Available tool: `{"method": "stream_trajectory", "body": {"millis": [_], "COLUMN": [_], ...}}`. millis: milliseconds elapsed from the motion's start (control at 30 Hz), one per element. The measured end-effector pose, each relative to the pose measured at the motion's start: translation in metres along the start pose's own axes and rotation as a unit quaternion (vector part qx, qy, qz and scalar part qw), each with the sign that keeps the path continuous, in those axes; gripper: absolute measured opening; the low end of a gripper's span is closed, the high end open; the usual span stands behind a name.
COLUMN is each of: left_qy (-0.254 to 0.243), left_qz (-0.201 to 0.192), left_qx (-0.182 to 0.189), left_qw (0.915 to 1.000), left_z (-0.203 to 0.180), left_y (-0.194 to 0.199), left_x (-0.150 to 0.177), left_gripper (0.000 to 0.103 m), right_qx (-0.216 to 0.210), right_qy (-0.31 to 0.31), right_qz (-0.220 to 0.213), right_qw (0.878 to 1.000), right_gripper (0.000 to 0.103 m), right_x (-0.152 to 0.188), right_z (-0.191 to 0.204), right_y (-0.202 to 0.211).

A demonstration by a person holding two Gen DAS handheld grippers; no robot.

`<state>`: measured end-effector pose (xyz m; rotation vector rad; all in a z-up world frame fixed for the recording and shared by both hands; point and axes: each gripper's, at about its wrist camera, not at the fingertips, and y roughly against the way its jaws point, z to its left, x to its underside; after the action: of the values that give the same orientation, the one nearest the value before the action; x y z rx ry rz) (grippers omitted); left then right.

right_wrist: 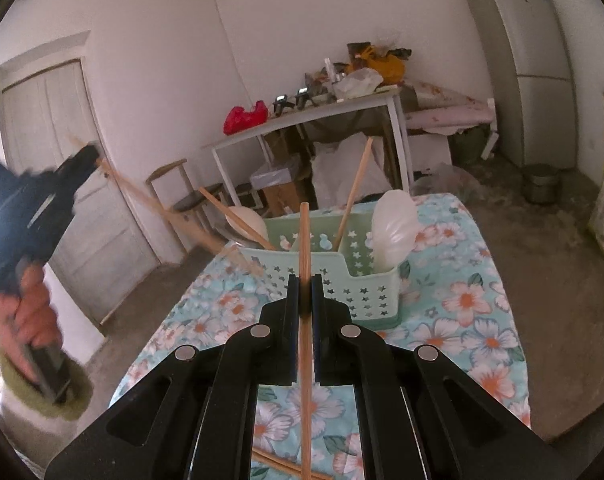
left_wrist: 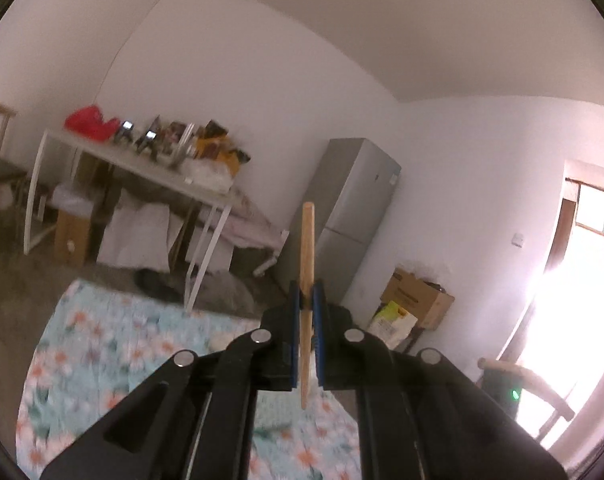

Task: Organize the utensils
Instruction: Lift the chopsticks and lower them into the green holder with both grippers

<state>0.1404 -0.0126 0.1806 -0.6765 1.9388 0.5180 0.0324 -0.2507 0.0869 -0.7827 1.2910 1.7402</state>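
Gripping one slim, pale wooden chopstick upright, the right gripper sits clamped just before the green star-holed basket. Left of the basket, the raised left gripper pinches a chopstick too.

White walls and ceiling curving across the upper frame. Grey fridge standing at centre right of the left wrist view. Cluttered white side table sitting mid-frame against the wall, red bag lying on its left end. Pale double door showing at left in the right wrist view. Bright window glaring at far right. Bare concrete floor stretching right; cardboard box resting beside the fridge.
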Motion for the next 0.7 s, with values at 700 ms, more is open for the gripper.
{"method": "stream_trajectory", "body": {"millis": [700], "left_qy": [-0.101], "left_qz": [0.057], "left_qx": [-0.099], "left_qw": [0.9884], "left_z": [0.0], "left_y": [-0.121], "left_x": [0.035], "left_gripper": [0.018], "right_qx": [0.004], "right_qy": [-0.009], "right_qz": [-0.011], "right_qw": [1.0], "right_gripper": [0.004], "right_x": [-0.003], "right_z": [-0.013], "right_y": [0.012]}}
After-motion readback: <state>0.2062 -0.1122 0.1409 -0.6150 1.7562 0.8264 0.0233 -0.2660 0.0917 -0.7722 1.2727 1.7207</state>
